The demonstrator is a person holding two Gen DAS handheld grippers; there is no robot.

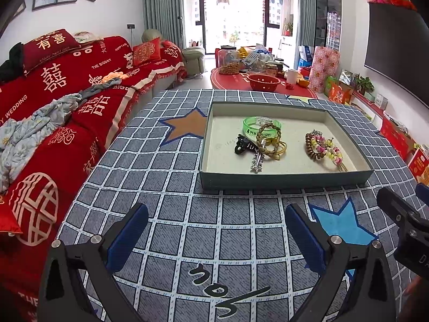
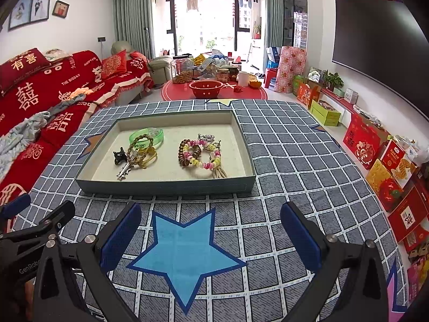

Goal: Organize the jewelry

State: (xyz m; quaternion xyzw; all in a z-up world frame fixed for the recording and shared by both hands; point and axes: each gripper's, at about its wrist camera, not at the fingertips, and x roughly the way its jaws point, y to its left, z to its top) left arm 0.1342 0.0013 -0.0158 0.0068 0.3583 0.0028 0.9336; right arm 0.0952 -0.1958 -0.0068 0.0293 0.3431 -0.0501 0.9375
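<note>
Both claws gape empty over the desk; the tray (image 2: 166, 186) lies ahead, beads (image 2: 199, 153) straight before the right claw (image 2: 210, 237) (left claw (image 1: 217, 237) faces the clip (image 1: 242, 143)).

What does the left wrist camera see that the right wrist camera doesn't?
Only the left wrist view shows the whole orange-brown star on the checked cloth and a black garment on the red sofa. Only the right wrist view shows the stacked red gift boxes along the wall and the whole light blue star. Both show the shallow grey-green cardboard tray holding the translucent green bangle, black hair clip and bead bracelets, with both claws open.
</note>
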